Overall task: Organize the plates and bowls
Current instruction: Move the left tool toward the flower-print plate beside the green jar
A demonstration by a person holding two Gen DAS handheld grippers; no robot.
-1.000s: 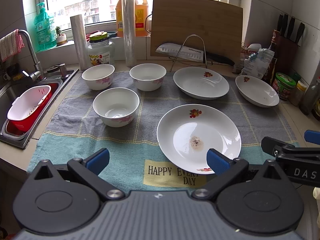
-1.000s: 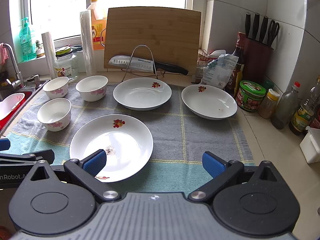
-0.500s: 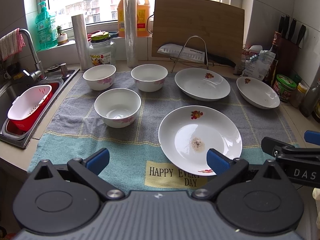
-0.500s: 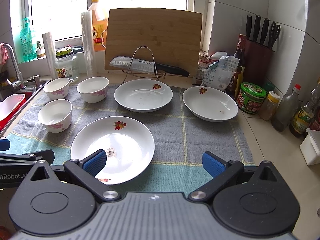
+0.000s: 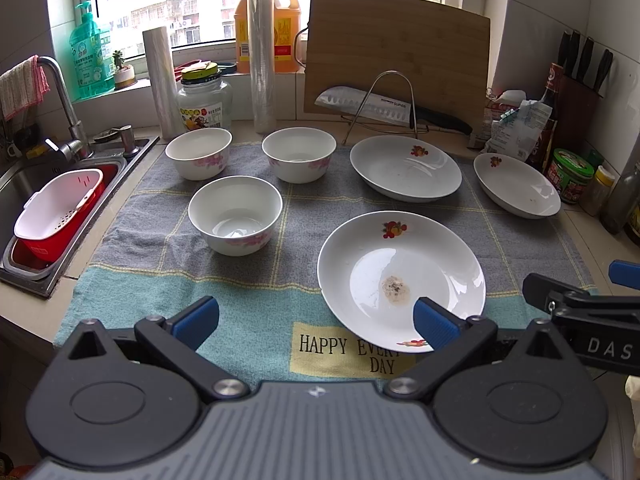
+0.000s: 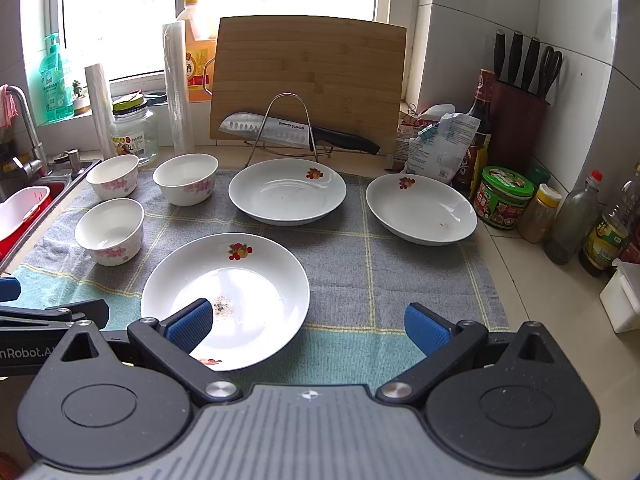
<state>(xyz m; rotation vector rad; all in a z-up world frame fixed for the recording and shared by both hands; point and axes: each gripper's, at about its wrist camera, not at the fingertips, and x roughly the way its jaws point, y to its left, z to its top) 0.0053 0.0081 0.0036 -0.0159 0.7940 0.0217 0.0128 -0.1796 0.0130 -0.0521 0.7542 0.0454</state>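
Three white flowered bowls sit on the towel at left: a near bowl (image 5: 235,220) (image 6: 109,230), a far-left bowl (image 5: 199,153) (image 6: 113,176) and a far-middle bowl (image 5: 299,154) (image 6: 185,178). Three white plates lie to the right: a near plate (image 5: 400,276) (image 6: 236,288) with a food stain, a far plate (image 5: 405,167) (image 6: 287,191) and a far-right plate (image 5: 516,190) (image 6: 420,208). My left gripper (image 5: 316,322) is open and empty above the towel's front edge. My right gripper (image 6: 306,328) is open and empty, its left finger over the near plate's rim.
A sink (image 5: 24,184) with a red-and-white colander (image 5: 60,208) is at left. A knife on a wire rack (image 5: 384,108), a cutting board (image 5: 400,52), jars and bottles line the back. Condiment bottles (image 6: 568,224) and a knife block (image 6: 520,120) stand at right.
Both grippers have drawn back and risen slightly; the dishes sit a little lower in both views. Nothing on the towel has moved.
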